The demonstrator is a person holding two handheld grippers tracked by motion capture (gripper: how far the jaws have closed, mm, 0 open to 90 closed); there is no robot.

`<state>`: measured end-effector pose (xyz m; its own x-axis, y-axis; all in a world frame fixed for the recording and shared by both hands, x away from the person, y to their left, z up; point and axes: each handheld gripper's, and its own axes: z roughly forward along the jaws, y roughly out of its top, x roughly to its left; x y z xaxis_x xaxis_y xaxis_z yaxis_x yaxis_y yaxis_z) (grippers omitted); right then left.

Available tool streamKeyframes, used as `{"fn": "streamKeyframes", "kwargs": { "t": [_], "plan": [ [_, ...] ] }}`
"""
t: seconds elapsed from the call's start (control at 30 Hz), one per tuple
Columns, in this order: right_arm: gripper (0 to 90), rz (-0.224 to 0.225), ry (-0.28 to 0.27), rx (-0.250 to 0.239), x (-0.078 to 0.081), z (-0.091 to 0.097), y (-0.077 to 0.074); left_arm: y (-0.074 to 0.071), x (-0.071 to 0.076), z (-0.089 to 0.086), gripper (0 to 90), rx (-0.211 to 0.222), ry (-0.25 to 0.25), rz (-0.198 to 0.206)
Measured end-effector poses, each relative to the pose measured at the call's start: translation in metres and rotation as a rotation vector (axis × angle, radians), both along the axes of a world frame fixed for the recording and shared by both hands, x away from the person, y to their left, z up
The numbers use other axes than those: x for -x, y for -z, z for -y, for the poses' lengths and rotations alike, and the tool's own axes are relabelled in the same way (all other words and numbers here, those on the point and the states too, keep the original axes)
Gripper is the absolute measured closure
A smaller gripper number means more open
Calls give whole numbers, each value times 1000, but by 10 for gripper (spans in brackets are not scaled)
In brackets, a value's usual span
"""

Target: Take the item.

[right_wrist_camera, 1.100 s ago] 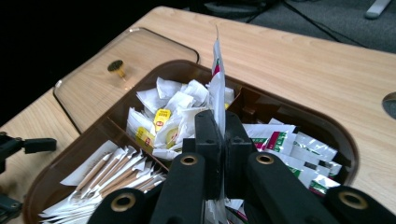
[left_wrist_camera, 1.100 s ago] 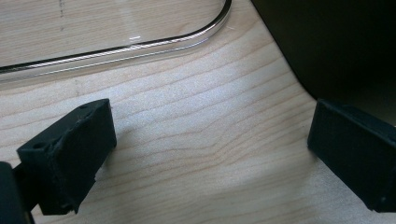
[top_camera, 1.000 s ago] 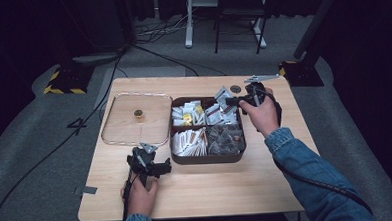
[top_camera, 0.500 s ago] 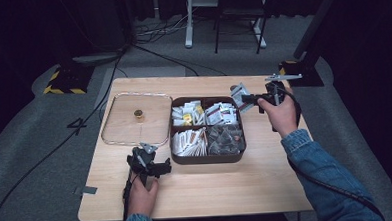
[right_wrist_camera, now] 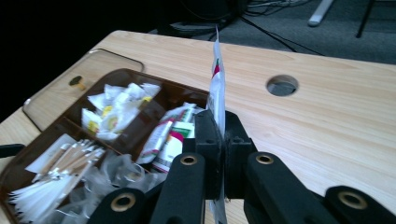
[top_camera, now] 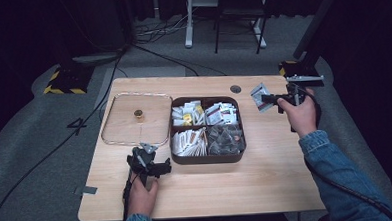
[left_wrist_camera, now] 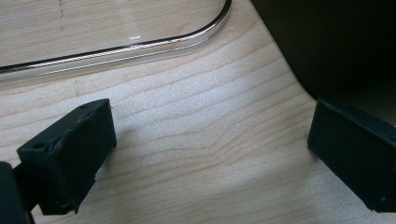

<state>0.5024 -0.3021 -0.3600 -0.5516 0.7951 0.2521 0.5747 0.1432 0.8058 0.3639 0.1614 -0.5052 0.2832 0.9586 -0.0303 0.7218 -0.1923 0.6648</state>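
Up right, right tongs (top_camera: 266,99) clenched on packet (top_camera: 259,95), print unreadable; left tongs (top_camera: 155,165) released.

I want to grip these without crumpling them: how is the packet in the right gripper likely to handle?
The packet looks thin and light: the right gripper pinches it by one edge, yet it stands upright, so it is probably fairly stiff. Being flat, it shouldn't roll. Its surface looks glossy, so it might slip.
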Motion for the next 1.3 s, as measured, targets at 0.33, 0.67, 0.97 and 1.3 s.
{"fn": "streamKeyframes", "kwargs": {
  "t": [0.33, 0.67, 0.97, 1.3],
  "plan": [
    [884, -18, 65, 34, -5, 33, 17, 0, 0, 0, 14, 0, 0, 0],
    [883, -65, 105, 44, -12, 58, 46, 0, 0, 0, 14, 0, 1, 0],
    [883, -116, 119, 75, -17, 63, 73, 0, 0, 0, 14, 0, 0, 1],
    [882, -174, 137, 97, -17, 70, 93, 0, 0, 0, 14, 0, 0, 1]
  ]
}}
